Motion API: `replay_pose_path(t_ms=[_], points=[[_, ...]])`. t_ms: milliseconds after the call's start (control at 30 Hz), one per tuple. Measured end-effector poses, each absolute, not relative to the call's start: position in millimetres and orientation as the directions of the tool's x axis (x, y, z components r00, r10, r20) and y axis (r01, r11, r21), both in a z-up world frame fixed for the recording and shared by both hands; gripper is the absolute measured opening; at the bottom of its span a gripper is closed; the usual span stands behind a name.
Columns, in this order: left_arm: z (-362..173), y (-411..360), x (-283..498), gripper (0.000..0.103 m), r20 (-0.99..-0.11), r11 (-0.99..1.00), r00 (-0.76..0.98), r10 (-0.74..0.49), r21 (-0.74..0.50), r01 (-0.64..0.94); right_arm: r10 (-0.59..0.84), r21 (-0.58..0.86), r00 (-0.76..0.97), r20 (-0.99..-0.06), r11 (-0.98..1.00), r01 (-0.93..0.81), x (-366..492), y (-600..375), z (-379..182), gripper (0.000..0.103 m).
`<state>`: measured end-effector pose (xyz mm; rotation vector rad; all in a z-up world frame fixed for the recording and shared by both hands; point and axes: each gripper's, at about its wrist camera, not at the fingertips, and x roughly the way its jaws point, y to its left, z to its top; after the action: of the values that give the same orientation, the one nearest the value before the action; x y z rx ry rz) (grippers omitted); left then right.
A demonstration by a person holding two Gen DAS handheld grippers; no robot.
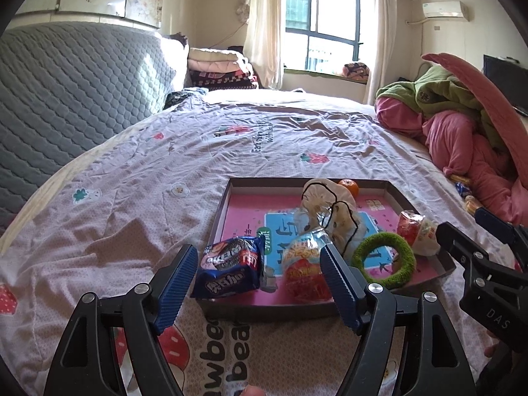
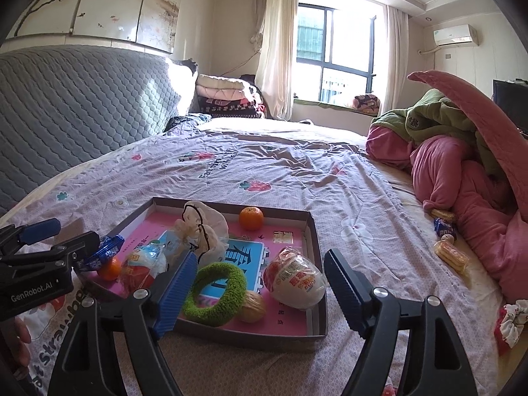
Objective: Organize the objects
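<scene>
Both grippers [image 1: 257, 283] [image 2: 260, 293] spread wide and empty above the near edge of the tray [image 2: 316, 241]. Snacks, green ring [image 2: 216, 297] and orange [image 2: 251, 218] gathered inside for tidiness; biscuits [image 2: 452, 255] right of tray, apparently awaiting collection.

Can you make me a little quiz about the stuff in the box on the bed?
1. True or false: the green fuzzy ring lies inside the shallow box.
2. Which fruit sits near the box's far wall? A) tangerine B) banana C) apple
3. Fill in: both grippers, left gripper and right gripper, are ____ and hold nothing.

Key:
1. True.
2. A, the tangerine.
3. Open.
</scene>
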<state>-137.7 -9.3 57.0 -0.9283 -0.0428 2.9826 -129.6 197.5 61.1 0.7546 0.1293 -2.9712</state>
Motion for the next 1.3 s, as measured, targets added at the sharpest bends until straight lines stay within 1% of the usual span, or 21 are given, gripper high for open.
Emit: replay_pose_path(t_ms=[100,267,400,600,800,1300], points=[[57,-8,-130,0.078,-0.561,-1.000,-0.827,0.016,-0.015,-0.009,-0.054,-0.058,-0.877,-0.477,-0.994,0.093,-125,197,62,0.079],[55,-8,-120,0.078,-0.563,-1.000,-0.826,0.025,-0.026,-0.013,-0.053,-0.064,-0.887,-0.460,-0.994,0.092,-115,197,65,0.081],[53,-4,-113,0.077,-0.562,-1.000,-0.827,0.007,-0.007,-0.004,-0.062,-0.050,-0.890,-0.452,-0.994,0.095,-106,197,66,0.082],[48,-2,-105,0.078,-0.570,-1.000,-0.822,-0.012,0.011,0.006,-0.076,-0.047,-0.884,-0.461,-0.993,0.110,-94,195,61,0.082],[45,3,-99,0.078,-0.578,-1.000,-0.816,-0.009,0.017,-0.001,-0.099,-0.021,-0.876,-0.471,-0.992,0.123,-85,195,56,0.082],[36,10,-89,0.078,-0.598,-0.999,-0.801,-0.014,0.032,-0.007,-0.123,-0.017,-0.867,-0.482,-0.989,0.150,-69,193,49,0.082]])
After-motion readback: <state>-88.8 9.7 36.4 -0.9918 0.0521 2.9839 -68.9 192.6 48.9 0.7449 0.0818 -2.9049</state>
